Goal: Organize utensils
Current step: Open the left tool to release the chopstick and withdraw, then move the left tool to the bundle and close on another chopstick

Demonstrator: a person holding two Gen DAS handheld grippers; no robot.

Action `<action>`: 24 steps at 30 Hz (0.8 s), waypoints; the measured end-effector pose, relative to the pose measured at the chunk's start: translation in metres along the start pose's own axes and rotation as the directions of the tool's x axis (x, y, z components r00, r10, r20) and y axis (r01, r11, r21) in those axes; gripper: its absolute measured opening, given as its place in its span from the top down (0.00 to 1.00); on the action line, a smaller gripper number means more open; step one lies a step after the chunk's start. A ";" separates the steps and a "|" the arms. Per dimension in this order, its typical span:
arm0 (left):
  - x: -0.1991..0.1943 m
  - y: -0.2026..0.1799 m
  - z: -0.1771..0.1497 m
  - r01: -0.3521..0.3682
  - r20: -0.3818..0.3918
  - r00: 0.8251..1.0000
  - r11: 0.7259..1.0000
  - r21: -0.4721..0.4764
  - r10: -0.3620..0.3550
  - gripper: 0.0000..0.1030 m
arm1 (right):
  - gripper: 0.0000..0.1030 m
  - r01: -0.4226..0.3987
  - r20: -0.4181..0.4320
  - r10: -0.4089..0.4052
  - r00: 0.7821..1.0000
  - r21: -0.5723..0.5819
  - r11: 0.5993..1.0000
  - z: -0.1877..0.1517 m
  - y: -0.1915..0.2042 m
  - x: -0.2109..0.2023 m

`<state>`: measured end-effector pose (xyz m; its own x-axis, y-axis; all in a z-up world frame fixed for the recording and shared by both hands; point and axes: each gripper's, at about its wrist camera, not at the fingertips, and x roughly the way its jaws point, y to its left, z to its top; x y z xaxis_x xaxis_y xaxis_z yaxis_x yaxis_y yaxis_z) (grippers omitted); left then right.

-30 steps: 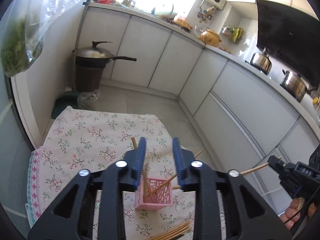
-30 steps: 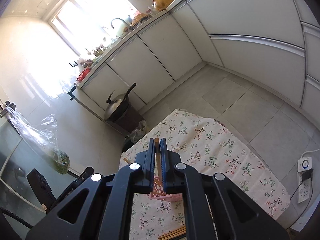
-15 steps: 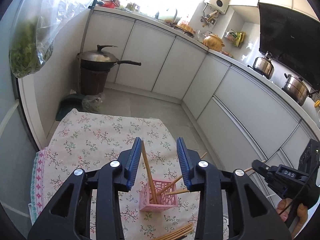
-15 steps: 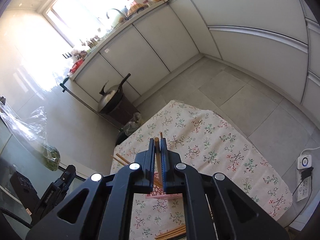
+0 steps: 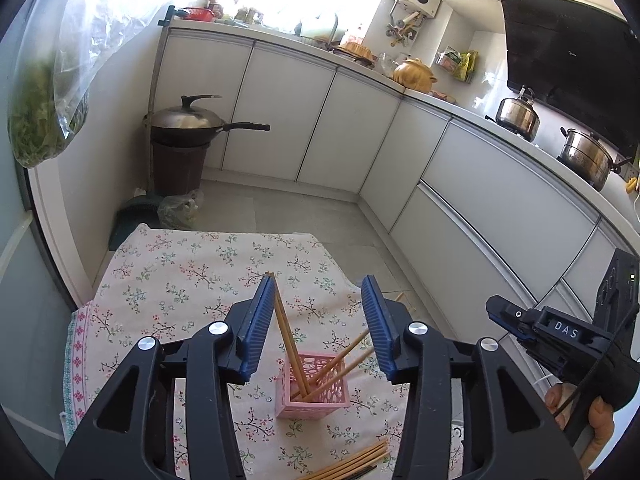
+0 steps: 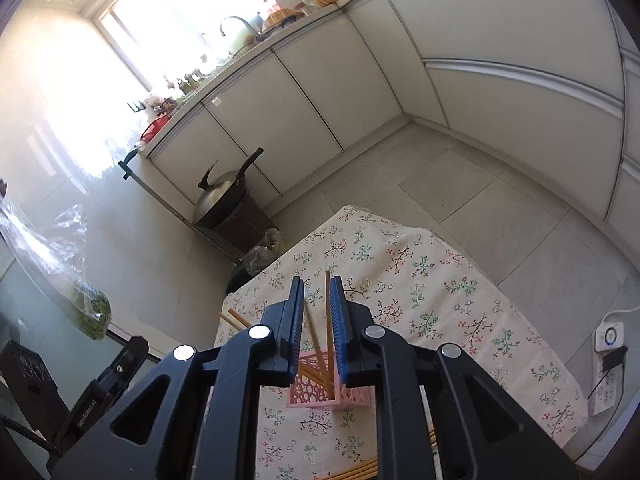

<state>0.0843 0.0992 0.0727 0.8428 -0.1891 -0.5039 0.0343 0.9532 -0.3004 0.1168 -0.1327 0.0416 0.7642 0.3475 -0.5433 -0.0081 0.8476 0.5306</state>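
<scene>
Where the pink lattice basket (image 5: pixel 312 385) stands on the floral cloth (image 5: pixel 172 280) of the bench, several wooden chopsticks (image 5: pixel 289 344) lean inside it, their tips fanning out above its rim. More chopsticks (image 5: pixel 352 465) lie loose in a bundle on the cloth, near the closest edge of the bench.

The left claw (image 5: pixel 318 322) hangs above the basket with its blue pads spreading apart; one chopstick rises just beside the left pad, though I cannot tell whether it touches. The right claw (image 6: pixel 316 328) is also over the basket, its pads parting by a narrow gap with two chopsticks standing between them, gripped by neither.

In the left wrist view the right claw's body shows at the far right, a hand (image 5: pixel 580 420) wrapped around its handle.

Beyond the bench, a lidded wok (image 5: pixel 188 120) sits on a dark bin (image 5: pixel 178 164) beside white cabinets (image 5: pixel 280 108).
</scene>
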 end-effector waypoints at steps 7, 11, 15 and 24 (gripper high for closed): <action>-0.008 -0.023 -0.007 -0.050 0.047 0.998 0.996 0.074 0.047 0.40 | 0.70 0.057 0.066 -0.049 0.997 -0.136 0.989 -0.013 0.021 -0.019; -0.015 -0.036 -0.013 -0.092 0.087 0.993 0.988 0.124 0.082 0.32 | 0.69 0.103 0.102 -0.083 0.991 -0.204 0.974 -0.022 0.028 -0.029; -0.017 -0.040 -0.016 -0.116 0.098 0.990 0.985 0.130 0.104 0.27 | 0.66 0.132 0.115 -0.107 0.988 -0.233 0.963 -0.029 0.026 -0.035; -0.020 -0.038 -0.027 -0.141 0.100 0.986 0.983 0.116 0.130 0.08 | 0.31 0.204 0.140 -0.176 0.974 -0.220 0.954 -0.040 0.005 -0.044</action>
<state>0.0514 0.0606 0.0724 0.8897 -0.0389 -0.4549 -0.0230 0.9913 -0.1298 0.0573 -0.1277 0.0420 0.8361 0.1331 -0.5322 0.0065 0.9677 0.2522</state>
